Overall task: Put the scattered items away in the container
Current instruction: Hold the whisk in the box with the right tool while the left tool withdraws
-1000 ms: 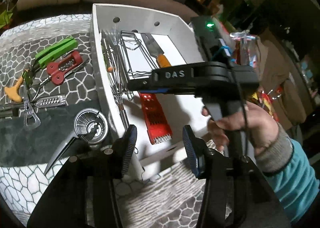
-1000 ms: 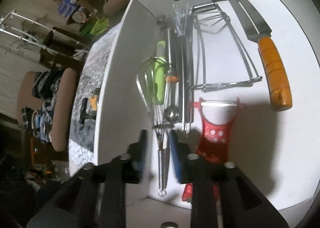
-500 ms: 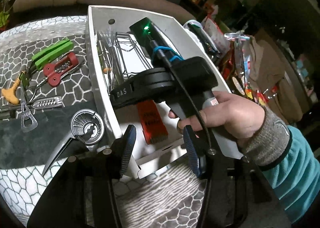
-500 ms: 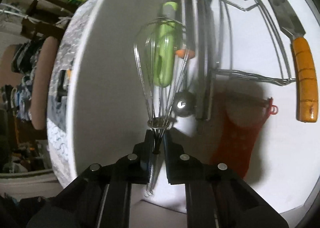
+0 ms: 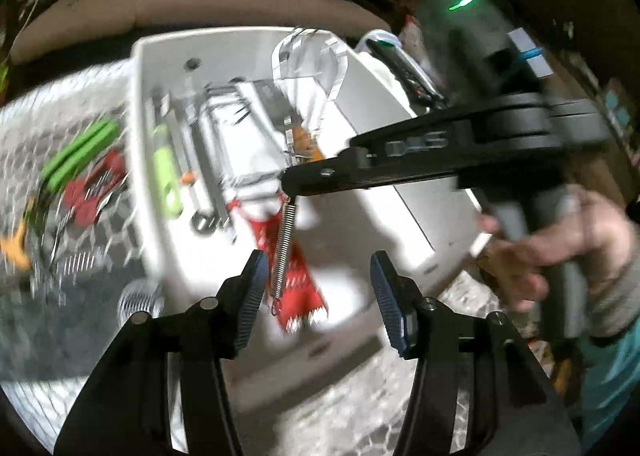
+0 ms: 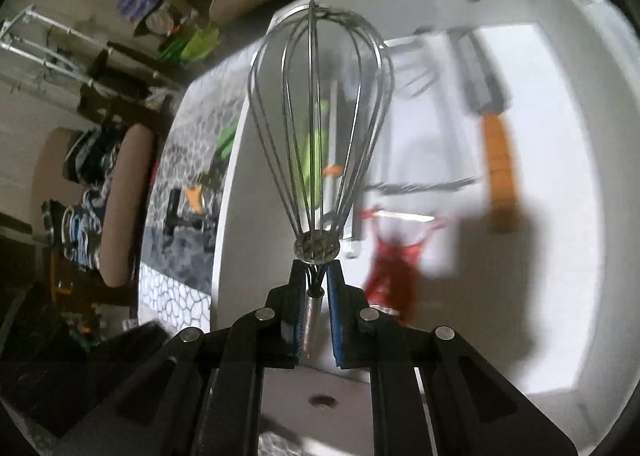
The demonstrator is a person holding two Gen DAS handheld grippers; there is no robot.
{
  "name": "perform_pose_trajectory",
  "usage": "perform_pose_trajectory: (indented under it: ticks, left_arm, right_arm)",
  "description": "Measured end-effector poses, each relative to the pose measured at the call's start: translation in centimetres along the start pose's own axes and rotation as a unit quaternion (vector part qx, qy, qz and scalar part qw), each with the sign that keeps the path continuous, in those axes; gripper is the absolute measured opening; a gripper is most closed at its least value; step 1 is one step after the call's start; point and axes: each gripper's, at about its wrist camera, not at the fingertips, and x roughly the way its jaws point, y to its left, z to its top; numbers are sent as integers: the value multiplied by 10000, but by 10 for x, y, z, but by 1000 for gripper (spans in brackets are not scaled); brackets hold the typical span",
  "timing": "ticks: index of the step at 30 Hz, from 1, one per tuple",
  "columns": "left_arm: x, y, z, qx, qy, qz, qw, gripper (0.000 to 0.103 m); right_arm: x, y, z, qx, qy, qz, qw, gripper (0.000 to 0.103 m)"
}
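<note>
The right gripper is closed on the whisk, pinching the neck just under the wire cage, and the whisk stands up in front of the camera, above the white container. In the left wrist view the coiled handle hangs down from the right gripper's tip, over the red peeler.

The left gripper is half open with nothing between its blue pads; its jaws have just been opening a little more. It points at the near end of the container.

Inside the container lie a green-handled tool near the left wall, some thin metal utensils beside it, a wire rack and an orange-handled knife (all blurred).

On the patterned table mat, left of the container, remain a green tool, a red corkscrew, an orange-handled piece and a round metal strainer just beside the container's wall. The right gripper's black body, with the person's hand on its grip, crosses over the container and hides its right part.
</note>
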Motion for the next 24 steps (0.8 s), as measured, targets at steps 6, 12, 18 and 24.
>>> perform_pose_trajectory:
  ticks: [6,12,18,24]
  left_arm:
    - [53,-55,37,979,274,451,9938,41]
    - [85,-94,43,746,543,-113,9957,10]
    - [132,-102,42,369,1078,-472,9924,11]
    - [167,-92,46,-123,1550,-840,9843,12]
  right_arm:
    - [-50,-12,-5,42,-267,-203,9994,10]
    - [-73,-43,-6,133,-367,-667,9970,10]
    - [-49,-81,-7,390,-98,-1065,9935,9]
    - [-28,-94,1,371,70,-1421,9891,9]
